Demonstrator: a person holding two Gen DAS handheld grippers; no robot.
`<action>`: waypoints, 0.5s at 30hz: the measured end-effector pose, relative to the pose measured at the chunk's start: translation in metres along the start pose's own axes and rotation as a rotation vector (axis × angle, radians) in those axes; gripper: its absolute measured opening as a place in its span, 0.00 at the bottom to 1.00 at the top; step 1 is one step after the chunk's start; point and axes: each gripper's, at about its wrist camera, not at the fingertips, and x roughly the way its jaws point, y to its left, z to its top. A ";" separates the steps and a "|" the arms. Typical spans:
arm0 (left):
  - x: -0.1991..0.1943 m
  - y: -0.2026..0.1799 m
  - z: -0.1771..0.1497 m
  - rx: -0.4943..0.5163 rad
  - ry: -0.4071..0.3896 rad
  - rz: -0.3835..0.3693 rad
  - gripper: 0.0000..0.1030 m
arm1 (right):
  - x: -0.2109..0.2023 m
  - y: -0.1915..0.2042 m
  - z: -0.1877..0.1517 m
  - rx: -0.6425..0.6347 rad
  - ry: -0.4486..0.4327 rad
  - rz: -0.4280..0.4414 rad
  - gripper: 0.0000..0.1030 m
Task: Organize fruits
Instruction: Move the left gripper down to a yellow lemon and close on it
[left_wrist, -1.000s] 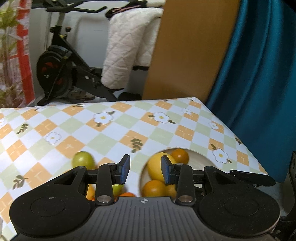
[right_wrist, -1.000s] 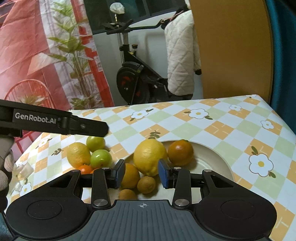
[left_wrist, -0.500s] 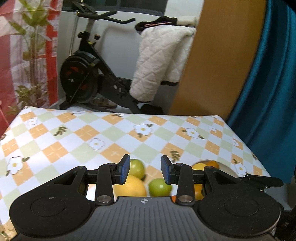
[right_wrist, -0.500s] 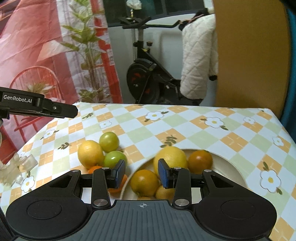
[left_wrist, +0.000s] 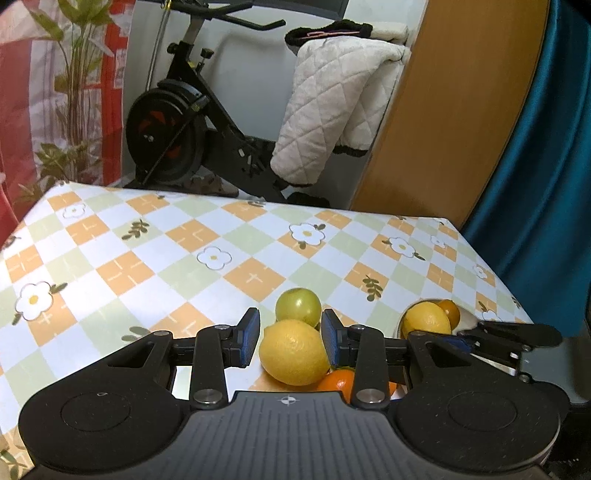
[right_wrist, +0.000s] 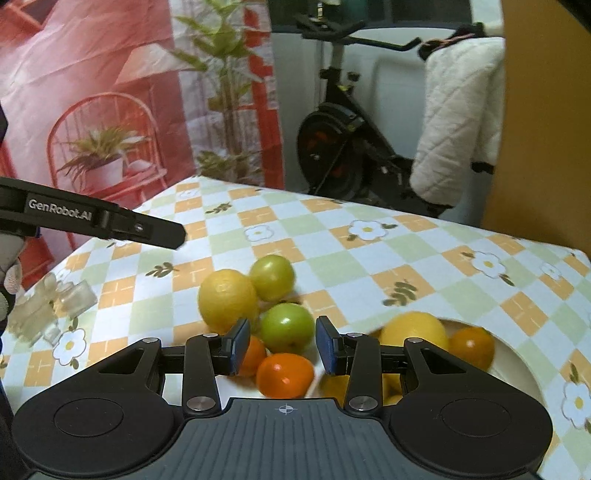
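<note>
Loose fruit lies on the checked tablecloth: a lemon, a green fruit behind it and an orange. My left gripper hangs open just over the lemon, its pads not pressing it. To the right a white plate holds a lemon and an orange. My right gripper is over the pile with its jaws opening. A second green fruit and an orange show between them, lower down and untouched.
A finger of the left gripper crosses the right wrist view at the left. A clear plastic object lies near the table's left edge. Past the table stand an exercise bike, a wooden panel and a teal curtain.
Both grippers have swung left, from over the plate to over the loose fruit on the cloth. The right jaws stand slightly wider than before.
</note>
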 end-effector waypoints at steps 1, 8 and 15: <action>0.001 0.003 0.000 -0.006 0.005 -0.008 0.44 | 0.003 0.004 0.002 -0.015 0.002 0.008 0.41; 0.016 0.015 -0.007 -0.043 0.022 -0.043 0.54 | 0.034 0.027 0.012 -0.097 0.028 0.058 0.46; 0.039 0.014 -0.011 -0.045 0.061 -0.073 0.54 | 0.060 0.036 0.016 -0.144 0.055 0.059 0.46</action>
